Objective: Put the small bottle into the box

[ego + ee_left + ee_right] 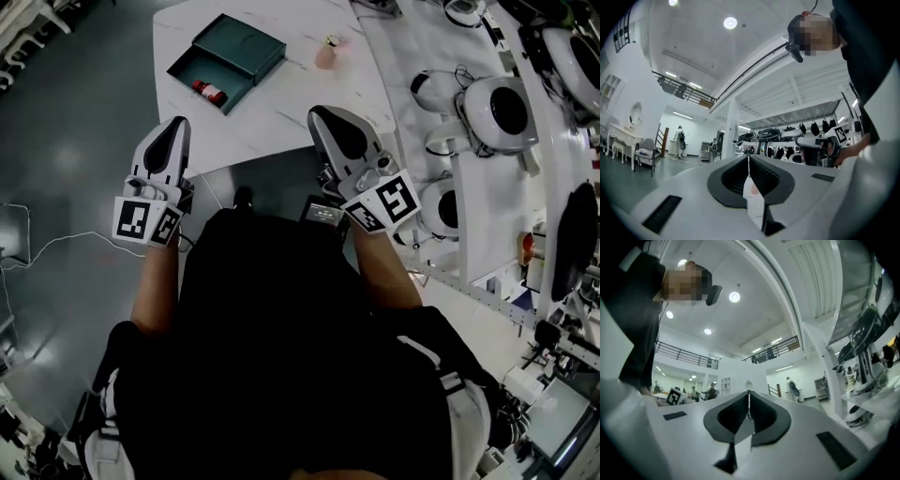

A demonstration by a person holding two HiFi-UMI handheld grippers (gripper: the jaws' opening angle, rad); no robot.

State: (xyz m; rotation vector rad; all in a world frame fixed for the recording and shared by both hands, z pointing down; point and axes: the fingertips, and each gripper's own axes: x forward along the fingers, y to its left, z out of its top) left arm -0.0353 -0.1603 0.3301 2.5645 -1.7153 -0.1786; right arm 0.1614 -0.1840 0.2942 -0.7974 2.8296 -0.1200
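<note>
The white left gripper (176,127) and white right gripper (323,117) hover by the person's torso (272,319), tips tilted upward. Both jaw pairs press together, empty.

The tabletop (281,103) is bare from its near edge up to the box (228,61), so the way in from the front is free. The box lies open at the far left, with a red bottle (208,90) lying in its tray. A pink bottle (326,53) stands to its right, apart from it, with a gap between them. White equipment (497,112) crowds the tabletop's right side, close beside the right gripper (323,117). Left of the left gripper (174,131) the floor (75,141) is open, crossed only by a thin cable (56,246).
</note>
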